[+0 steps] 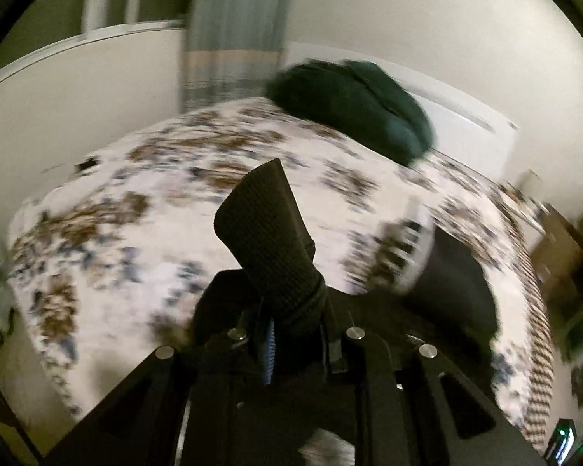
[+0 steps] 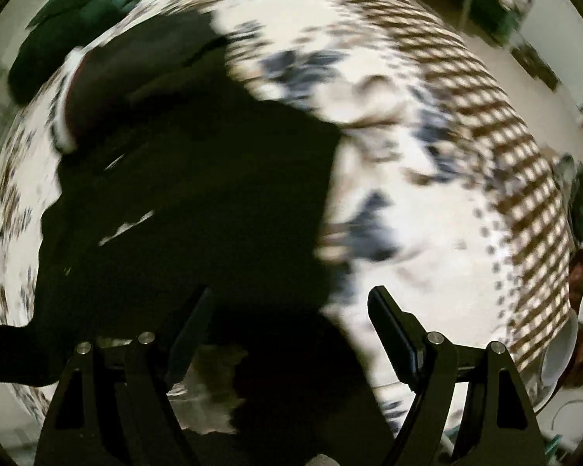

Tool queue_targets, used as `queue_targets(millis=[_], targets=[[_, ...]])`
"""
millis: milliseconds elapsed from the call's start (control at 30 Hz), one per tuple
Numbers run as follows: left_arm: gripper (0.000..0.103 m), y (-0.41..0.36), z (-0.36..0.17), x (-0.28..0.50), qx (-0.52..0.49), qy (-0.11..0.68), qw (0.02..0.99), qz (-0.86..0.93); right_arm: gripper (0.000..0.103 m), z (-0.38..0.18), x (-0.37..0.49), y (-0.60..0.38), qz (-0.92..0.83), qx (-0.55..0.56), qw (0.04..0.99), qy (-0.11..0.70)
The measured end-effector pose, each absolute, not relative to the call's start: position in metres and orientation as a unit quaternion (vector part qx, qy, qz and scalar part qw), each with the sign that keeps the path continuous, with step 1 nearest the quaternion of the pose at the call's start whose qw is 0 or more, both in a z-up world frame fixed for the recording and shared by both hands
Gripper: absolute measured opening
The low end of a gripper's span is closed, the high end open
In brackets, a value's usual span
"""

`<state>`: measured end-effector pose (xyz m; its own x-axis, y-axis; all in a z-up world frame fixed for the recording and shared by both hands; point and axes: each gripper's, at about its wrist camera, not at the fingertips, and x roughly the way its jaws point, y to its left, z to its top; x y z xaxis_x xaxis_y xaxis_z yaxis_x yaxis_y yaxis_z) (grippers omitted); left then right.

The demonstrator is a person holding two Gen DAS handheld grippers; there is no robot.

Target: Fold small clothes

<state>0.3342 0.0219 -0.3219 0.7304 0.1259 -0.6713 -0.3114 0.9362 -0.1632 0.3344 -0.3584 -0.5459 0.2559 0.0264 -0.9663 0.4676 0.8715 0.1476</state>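
In the left wrist view my left gripper (image 1: 291, 322) is shut on a small black ribbed piece of clothing (image 1: 266, 233). It sticks up from between the jaws and hides the fingertips. Another black garment (image 1: 458, 283) lies on the flowered bedspread (image 1: 136, 202) to the right. In the right wrist view my right gripper (image 2: 291, 310) stands open above the bed with nothing pinched between its fingers (image 2: 392, 334). A large black garment (image 2: 194, 194) lies spread under it and to the left. Both views are blurred by motion.
A dark green heap of cloth (image 1: 353, 105) sits at the far edge of the bed and shows as the green heap (image 2: 77, 11) at the upper left of the right wrist view. The checked border (image 2: 517, 178) marks the bed's right side. A white bowl-like thing (image 2: 559, 353) is beyond it.
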Motion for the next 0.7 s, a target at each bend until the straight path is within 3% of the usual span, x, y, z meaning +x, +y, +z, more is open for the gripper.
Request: queue_targets(millis=[400,567,667,700], targets=[[0.014,-0.159,-0.363,0.357,-0.062,0.405,0.912,-0.006,0.084,-0.569,0.284,-0.501,-0.221,0.275,0.733,0.582],[0.015,-0.212,-0.408,0.36,-0.032,0.464,0.884,-0.041,0.084,-0.57,0.266,-0.529,-0.237,0.282,0.724,0.583],[0.026,-0.231,-0.441,0.362,-0.024,0.519,0.853,-0.048,0.084,-0.57,0.262,-0.538,-0.238,0.281,0.722,0.585],[0.044,-0.231,-0.446,0.361,-0.022,0.527,0.848,-0.053,0.084,-0.57,0.261,-0.54,-0.234,0.287,0.721,0.586]])
